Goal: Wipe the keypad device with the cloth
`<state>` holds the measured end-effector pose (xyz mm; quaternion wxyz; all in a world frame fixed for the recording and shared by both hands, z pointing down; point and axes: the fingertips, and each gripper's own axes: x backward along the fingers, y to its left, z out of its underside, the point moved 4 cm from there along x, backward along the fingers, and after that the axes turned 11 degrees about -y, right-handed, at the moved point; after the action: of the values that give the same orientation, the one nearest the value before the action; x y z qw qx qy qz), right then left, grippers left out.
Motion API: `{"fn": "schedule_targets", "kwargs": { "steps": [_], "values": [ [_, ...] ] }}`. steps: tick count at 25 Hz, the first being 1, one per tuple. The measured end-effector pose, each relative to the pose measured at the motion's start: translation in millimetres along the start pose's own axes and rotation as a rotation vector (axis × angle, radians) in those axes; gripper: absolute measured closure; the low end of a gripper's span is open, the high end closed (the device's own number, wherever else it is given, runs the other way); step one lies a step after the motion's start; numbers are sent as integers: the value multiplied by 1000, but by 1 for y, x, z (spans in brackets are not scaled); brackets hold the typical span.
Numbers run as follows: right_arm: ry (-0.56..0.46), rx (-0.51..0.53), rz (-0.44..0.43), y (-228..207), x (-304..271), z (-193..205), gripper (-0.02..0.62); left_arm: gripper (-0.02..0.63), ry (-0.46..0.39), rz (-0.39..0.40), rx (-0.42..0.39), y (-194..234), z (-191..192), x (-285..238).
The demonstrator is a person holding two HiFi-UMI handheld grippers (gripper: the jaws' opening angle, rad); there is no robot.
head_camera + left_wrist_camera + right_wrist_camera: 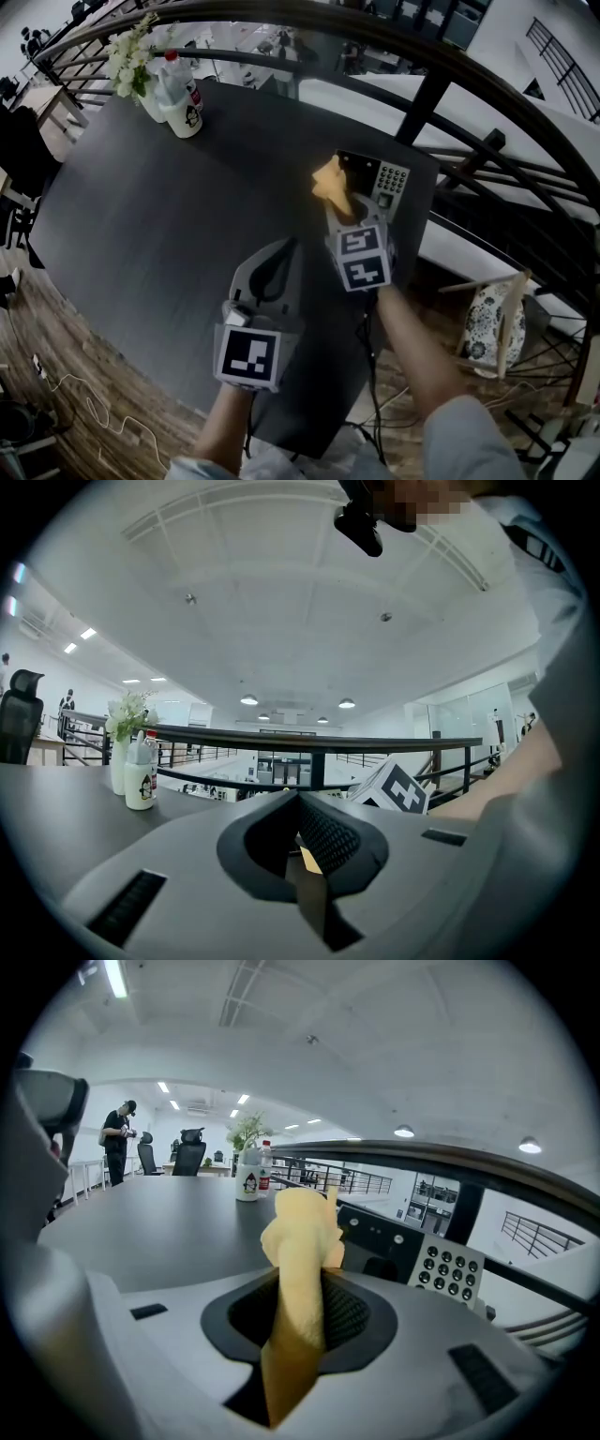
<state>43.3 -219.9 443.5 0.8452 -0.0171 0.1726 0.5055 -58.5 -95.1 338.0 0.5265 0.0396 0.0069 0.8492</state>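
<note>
The keypad device (375, 178) sits way out at the far right corner of the dark bench (141, 206), right by the edge with the railing behind it. The yellow cloth (330, 183) is pinched tight in the right tongs (349, 208), bunched up and sticking out past the tips, just beside the device's near left side. I can't tell if it's actually touching yet. The left tongs (284, 253) hang over bare bench nearer the person, closed on nothing. Tbh for a decent wipe I'd tip the right tongs down so the loose cloth lands flat on the keys, then drag it across lightly. The thing sits close to the edge, so bracing it with the left could help. Count: one device, one cloth, two tongs, plus one vase of flowers (131, 56) and two bottles (183, 108) at the far left corner.
</note>
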Motion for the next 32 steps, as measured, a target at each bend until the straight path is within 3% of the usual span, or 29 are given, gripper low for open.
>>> {"fn": "schedule_targets", "kwargs": {
  "steps": [22, 28, 32],
  "values": [
    [44, -91, 177, -76, 69, 43, 492, 598, -4, 12, 42, -16, -2, -3],
    [5, -121, 208, -95, 81, 22, 492, 598, -12, 8, 46, -15, -7, -2],
    [-43, -58, 182, -107, 70, -11, 492, 598, -21, -2, 47, -13, -9, -2]
  ]
}}
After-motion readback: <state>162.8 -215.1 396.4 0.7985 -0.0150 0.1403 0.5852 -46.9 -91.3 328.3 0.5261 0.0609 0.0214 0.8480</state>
